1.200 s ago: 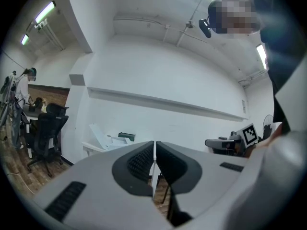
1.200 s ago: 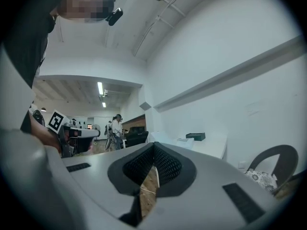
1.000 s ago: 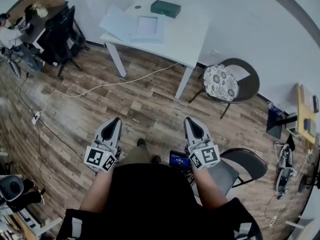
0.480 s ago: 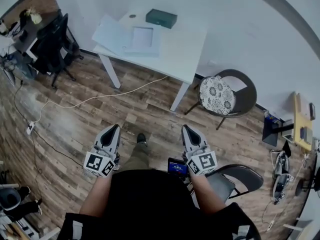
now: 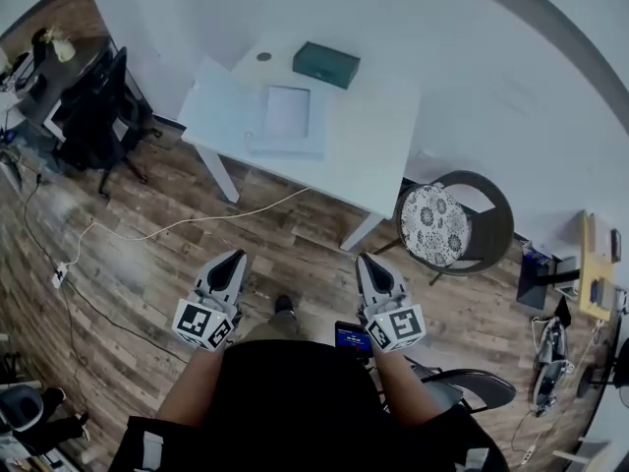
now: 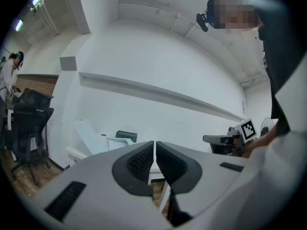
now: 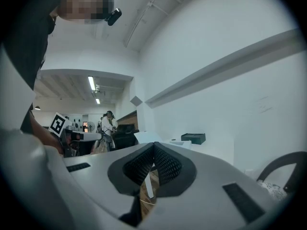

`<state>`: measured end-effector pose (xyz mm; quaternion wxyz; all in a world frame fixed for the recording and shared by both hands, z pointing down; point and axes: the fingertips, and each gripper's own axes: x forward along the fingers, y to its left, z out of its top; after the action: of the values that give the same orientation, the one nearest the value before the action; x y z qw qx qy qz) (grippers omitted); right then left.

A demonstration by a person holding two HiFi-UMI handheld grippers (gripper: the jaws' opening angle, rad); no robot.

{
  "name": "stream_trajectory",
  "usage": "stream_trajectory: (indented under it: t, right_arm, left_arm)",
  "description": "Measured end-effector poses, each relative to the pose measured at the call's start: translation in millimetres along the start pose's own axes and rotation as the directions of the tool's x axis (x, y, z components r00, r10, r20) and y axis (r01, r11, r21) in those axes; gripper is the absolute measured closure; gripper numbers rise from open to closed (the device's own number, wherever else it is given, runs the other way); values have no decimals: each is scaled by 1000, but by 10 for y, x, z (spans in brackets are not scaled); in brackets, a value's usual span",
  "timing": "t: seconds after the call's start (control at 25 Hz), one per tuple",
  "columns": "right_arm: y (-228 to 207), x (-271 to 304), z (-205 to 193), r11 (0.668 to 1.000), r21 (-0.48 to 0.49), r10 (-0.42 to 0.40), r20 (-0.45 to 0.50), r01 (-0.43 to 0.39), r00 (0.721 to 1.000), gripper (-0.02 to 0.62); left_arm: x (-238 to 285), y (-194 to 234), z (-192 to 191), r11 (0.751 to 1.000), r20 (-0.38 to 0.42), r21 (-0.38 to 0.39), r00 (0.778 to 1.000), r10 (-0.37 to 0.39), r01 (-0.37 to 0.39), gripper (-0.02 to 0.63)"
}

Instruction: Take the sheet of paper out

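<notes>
The left gripper [image 5: 234, 258] and right gripper [image 5: 366, 261] are held level above the wooden floor [image 5: 138, 264], well short of the white table [image 5: 378, 155]. Both pairs of jaws are seen pressed together, with nothing caught between them. The sheet of paper [image 5: 287, 112] is found lying flat on that table, far ahead. A green box [image 5: 326, 64] is set just beyond it, and a cushioned chair [image 5: 454, 219] is placed right of the table.

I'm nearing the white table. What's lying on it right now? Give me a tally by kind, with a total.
Green box: 1
Small dark round thing: 1
Pale folder: 1
White sheet of paper: 1
Total: 4
</notes>
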<state>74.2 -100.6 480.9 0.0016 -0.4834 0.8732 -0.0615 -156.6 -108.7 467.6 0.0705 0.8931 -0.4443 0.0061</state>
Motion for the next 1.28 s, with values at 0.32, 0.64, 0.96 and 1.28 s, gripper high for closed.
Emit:
stream_trajectory:
  t: [0.32, 0.64, 0.96, 1.28]
  right_arm:
    - [-396, 995, 171, 999, -33, -18, -11, 18, 1000, 584]
    - [-604, 1458, 173, 999, -41, -18, -37, 17, 999, 584]
    - [-1064, 2113, 32, 1000, -19, 9, -53, -10, 999, 584]
    - [-1552, 2935, 202, 995, 2, 99, -52, -99, 994, 584]
  left_arm:
    - [761, 743, -103, 998, -40, -51, 998, -47, 45, 600]
    - [1256, 1127, -105, 996, -33, -79, 998, -53, 50, 595]
    - [1867, 1587, -62, 997, -34, -71, 999, -11, 9, 595]
    - [2621, 2006, 106, 998, -63, -45, 997, 37, -40, 595]
